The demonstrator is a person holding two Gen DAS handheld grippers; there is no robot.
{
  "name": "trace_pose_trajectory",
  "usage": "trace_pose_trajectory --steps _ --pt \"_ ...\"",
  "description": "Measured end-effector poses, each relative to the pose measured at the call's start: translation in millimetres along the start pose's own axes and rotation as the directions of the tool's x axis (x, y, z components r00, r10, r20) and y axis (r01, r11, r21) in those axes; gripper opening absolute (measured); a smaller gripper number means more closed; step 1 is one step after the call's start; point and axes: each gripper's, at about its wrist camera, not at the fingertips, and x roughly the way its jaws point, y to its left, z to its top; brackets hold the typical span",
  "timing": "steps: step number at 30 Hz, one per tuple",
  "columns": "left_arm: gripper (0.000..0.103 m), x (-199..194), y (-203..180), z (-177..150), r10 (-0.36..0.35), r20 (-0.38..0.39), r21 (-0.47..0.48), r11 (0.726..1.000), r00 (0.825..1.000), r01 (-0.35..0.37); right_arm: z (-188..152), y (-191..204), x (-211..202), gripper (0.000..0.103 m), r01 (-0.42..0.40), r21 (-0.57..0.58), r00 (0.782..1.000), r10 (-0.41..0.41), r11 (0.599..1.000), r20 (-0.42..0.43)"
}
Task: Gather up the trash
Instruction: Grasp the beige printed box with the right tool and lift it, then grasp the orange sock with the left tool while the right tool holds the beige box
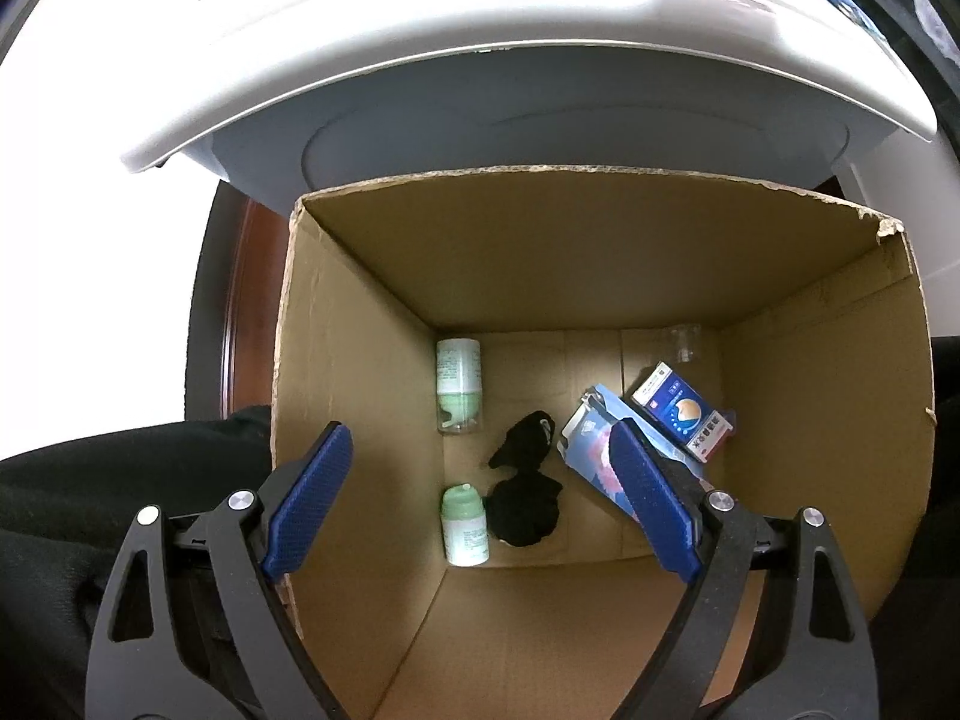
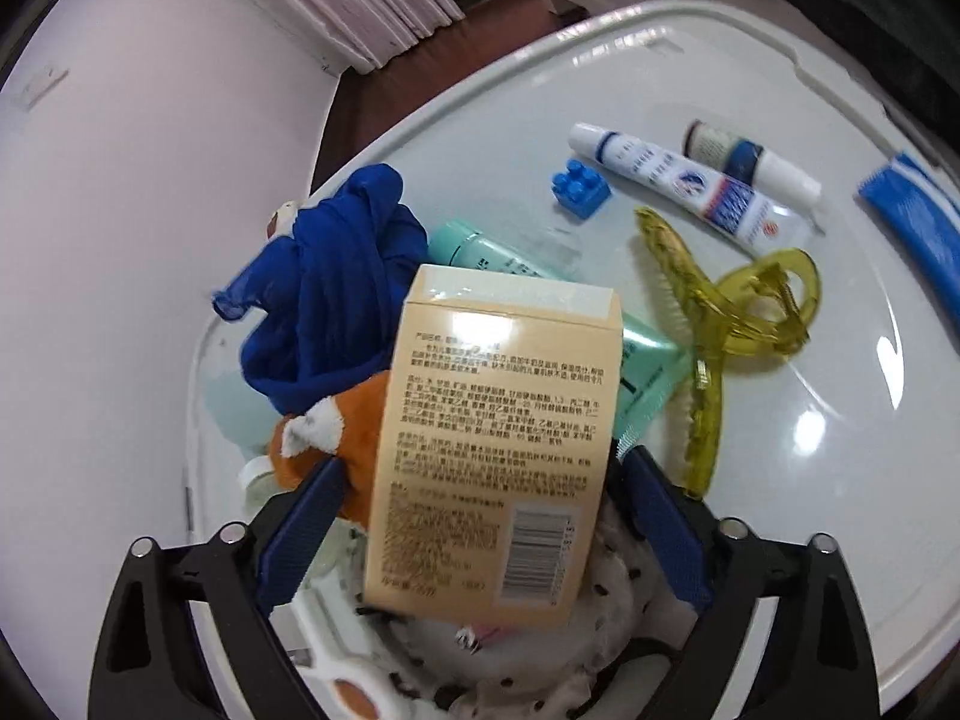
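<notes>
Centre of the right wrist view: the right gripper [image 2: 480, 516] has its fingers clamped on a beige carton [image 2: 492, 438].
Light, stiff but crushable; judged best held across its flat sides. Lower frame, left gripper [image 1: 480, 504] hangs with fingers apart over the cardboard box [image 1: 600, 252] holding bottles, a black cloth [image 1: 525, 486], small packets.

White tabletop [image 2: 750, 420] carries plenty: blue building block [image 2: 580, 186] at twelve o'clock, white toothpaste tube [image 2: 690, 189] at one, yellow hair claw [image 2: 714, 324] at three, blue cloth [image 2: 336, 294] at ten, and a teal tube [image 2: 645, 369] near centre.
</notes>
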Motion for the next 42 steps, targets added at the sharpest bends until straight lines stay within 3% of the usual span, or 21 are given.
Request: trace_pose_trajectory --steps 1,5,7,9,11,12,13,14,15,16,18,21,25,27,29,32,34,37,38,40,42 --pt "0.085 -0.7 0.7 0.3 0.003 0.001 -0.001 1.000 1.000 -0.003 -1.5 1.5 1.4 0.067 0.010 -0.020 1.000 -0.010 1.000 0.002" --pt "0.085 -0.3 2.6 0.1 0.010 -0.005 -0.013 1.000 1.000 -0.010 -11.5 -0.1 -22.9 0.067 -0.007 -0.058 0.999 0.010 0.998 0.053" --pt "0.085 0.3 2.7 0.1 0.009 -0.007 -0.017 1.000 1.000 -0.009 -13.8 -3.7 -43.6 0.067 -0.057 -0.070 0.995 0.063 0.996 0.078" --pt "0.085 0.6 2.4 -0.4 0.005 -0.007 -0.020 1.000 1.000 -0.005 -15.2 -12.4 -65.6 0.067 -0.167 -0.072 0.981 0.173 0.983 0.090" --pt "0.085 0.8 2.3 -0.6 0.003 -0.007 -0.019 1.000 1.000 -0.003 -16.0 -17.6 -71.0 0.067 -0.145 -0.104 0.987 0.151 0.984 0.049" --pt "0.085 0.8 2.0 -1.0 -0.002 -0.007 -0.018 1.000 1.000 0.002 -13.4 -32.2 -74.8 0.067 -0.265 -0.041 0.963 0.266 0.963 0.026" --pt "0.085 0.7 2.1 -1.4 -0.007 -0.007 -0.018 1.000 1.000 0.007 -12.2 -47.5 -77.6 0.067 -0.381 0.057 0.924 0.381 0.923 0.021" --pt "0.085 0.1 1.8 -2.1 -0.007 -0.003 -0.017 1.000 1.000 0.007 -9.7 -56.6 -85.6 0.067 -0.284 0.088 0.959 0.281 0.955 0.045" --pt "0.085 -0.1 1.3 -2.4 -0.004 0.000 -0.015 1.000 1.000 0.004 -9.1 -54.6 -93.0 0.067 -0.134 0.023 0.989 0.132 0.991 0.069" --pt "0.085 0.4 0.8 -2.4 0.003 0.002 -0.012 1.000 1.000 -0.003 -10.5 -52.4 -97.4 0.067 -0.072 -0.043 0.993 0.076 0.996 0.085" --pt "0.085 0.4 0.1 -1.2 0.021 0.002 -0.007 1.000 1.000 -0.021 -17.3 -67.7 -103.9 0.067 -0.189 0.006 0.980 0.189 0.982 0.058" --pt "0.085 -9.3 4.9 7.5 0.014 0.002 -0.019 1.000 1.000 -0.014 -34.0 -82.1 -134.5 0.067 -0.229 0.030 0.968 0.224 0.973 0.113" --pt "0.085 -51.0 9.5 64.7 -0.019 0.151 -0.033 0.999 0.988 0.024 -61.6 -85.4 -169.5 0.067 -0.308 0.027 0.936 0.298 0.951 0.187" --pt "0.085 -70.6 3.0 109.6 -0.058 0.215 -0.016 0.998 0.975 0.063 -68.8 -92.7 -179.0 0.067 -0.356 0.053 0.917 0.338 0.933 0.212" --pt "0.088 -79.3 -6.9 157.2 -0.110 0.249 -0.005 0.993 0.962 0.115 -68.0 -104.6 -185.1 0.068 -0.361 0.080 0.914 0.336 0.929 0.230" --pt "0.089 -69.0 -24.3 224.3 -0.094 0.262 -0.040 0.993 0.961 0.108 -59.4 -111.3 -188.6 0.068 -0.360 0.107 0.913 0.327 0.927 0.244" --pt "0.089 -54.4 -33.5 255.3 -0.113 0.251 -0.060 0.990 0.961 0.131 -59.7 -111.6 -193.9 0.068 -0.355 0.094 0.914 0.324 0.930 0.243" --pt "0.088 -22.8 -48.5 289.4 -0.080 0.222 -0.095 0.990 0.972 0.103 -61.5 -107.3 -198.6 0.068 -0.358 0.054 0.912 0.337 0.932 0.234" --pt "0.086 -16.1 -51.6 293.4 -0.063 0.219 -0.100 0.991 0.974 0.086 -62.6 -104.6 -202.0 0.068 -0.346 0.027 0.915 0.331 0.938 0.231" --pt "0.054 -5.9 -54.5 296.5 -0.073 0.229 -0.102 0.990 0.971 0.098 -59.8 -103.6 -204.0 0.068 -0.342 0.003 0.914 0.332 0.940 0.233" --pt "0.044 0.7 -55.7 294.2 -0.083 0.250 -0.104 0.988 0.965 0.112 -54.7 -108.6 -200.9 0.068 -0.350 0.008 0.912 0.339 0.937 0.230"
